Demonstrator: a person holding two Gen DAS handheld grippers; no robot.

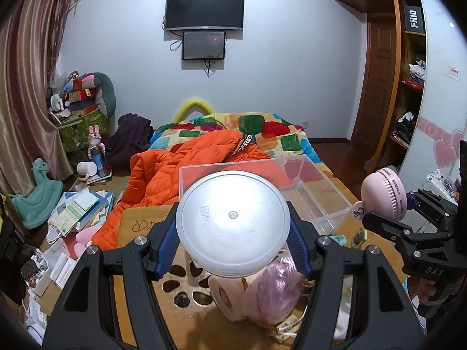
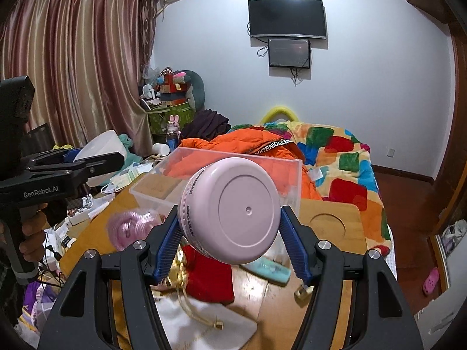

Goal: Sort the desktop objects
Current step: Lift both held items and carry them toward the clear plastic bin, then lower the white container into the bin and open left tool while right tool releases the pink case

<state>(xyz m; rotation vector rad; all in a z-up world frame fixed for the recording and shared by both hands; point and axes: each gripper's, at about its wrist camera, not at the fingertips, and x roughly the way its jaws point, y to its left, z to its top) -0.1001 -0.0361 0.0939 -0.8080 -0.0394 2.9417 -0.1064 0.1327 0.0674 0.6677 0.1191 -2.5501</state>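
Left gripper (image 1: pixel 233 230) is clamping a white tub (image 1: pixel 233 221), right gripper (image 2: pixel 229 233) is pinching a pink jar (image 2: pixel 233 210), both held over the worktop (image 2: pixel 332 218) near the clear box (image 1: pixel 315 192). Only the right view is showing the red pouch (image 2: pixel 210 280); only the left, the tape roll (image 1: pixel 224 294).

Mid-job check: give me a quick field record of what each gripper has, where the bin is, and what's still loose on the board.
left gripper: jaws shut on white round jar
right gripper: jaws shut on pink round jar
clear bin: on wooden board, beyond both jars, looks empty
still on board: pink yarn, red pouch, teal tube
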